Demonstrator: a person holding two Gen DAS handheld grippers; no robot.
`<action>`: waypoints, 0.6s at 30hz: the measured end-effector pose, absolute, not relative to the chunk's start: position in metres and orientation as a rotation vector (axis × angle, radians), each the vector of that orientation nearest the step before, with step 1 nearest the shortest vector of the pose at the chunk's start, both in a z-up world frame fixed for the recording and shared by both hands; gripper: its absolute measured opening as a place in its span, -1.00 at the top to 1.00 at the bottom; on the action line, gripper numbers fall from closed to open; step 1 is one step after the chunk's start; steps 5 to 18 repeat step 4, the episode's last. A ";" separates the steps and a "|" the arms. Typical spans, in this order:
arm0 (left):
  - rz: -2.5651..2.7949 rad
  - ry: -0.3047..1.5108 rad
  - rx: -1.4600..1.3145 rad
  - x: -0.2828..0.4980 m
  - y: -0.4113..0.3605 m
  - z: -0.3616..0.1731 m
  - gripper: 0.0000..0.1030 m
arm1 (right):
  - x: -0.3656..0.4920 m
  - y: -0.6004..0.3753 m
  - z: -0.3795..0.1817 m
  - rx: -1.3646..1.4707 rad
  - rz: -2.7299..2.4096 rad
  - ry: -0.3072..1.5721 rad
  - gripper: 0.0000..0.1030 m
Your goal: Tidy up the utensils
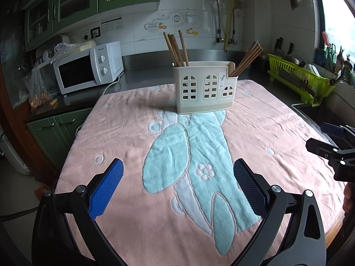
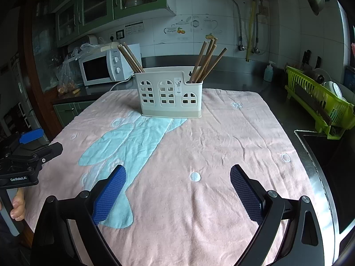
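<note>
Chopsticks stand in two bunches in the cream utensil caddy [image 1: 205, 86] at the far middle of the pink towel [image 1: 124, 137]: left bunch [image 1: 176, 48] in the tall compartment, right bunch [image 1: 247, 58] leaning out of the low end pocket. Both the left gripper [image 1: 178, 185] and right gripper [image 2: 178, 189] hover near the towel's front edge, jaws wide apart and holding nothing. Nothing lies loose on the cloth, so sorting looks finished or not yet begun.

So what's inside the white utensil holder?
The utensil holder has wooden chopsticks in the left end and right end. Their lower ends are hidden by its walls.
</note>
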State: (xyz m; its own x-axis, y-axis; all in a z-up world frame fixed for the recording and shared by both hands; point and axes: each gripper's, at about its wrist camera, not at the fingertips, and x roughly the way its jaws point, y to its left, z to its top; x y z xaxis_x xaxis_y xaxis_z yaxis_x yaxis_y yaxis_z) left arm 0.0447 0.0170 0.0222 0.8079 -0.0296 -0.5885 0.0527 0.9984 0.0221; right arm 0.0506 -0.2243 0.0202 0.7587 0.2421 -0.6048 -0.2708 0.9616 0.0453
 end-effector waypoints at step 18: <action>-0.046 0.633 0.038 0.046 0.017 0.022 -0.91 | 0.051 -0.225 0.019 -0.048 0.277 0.654 -0.78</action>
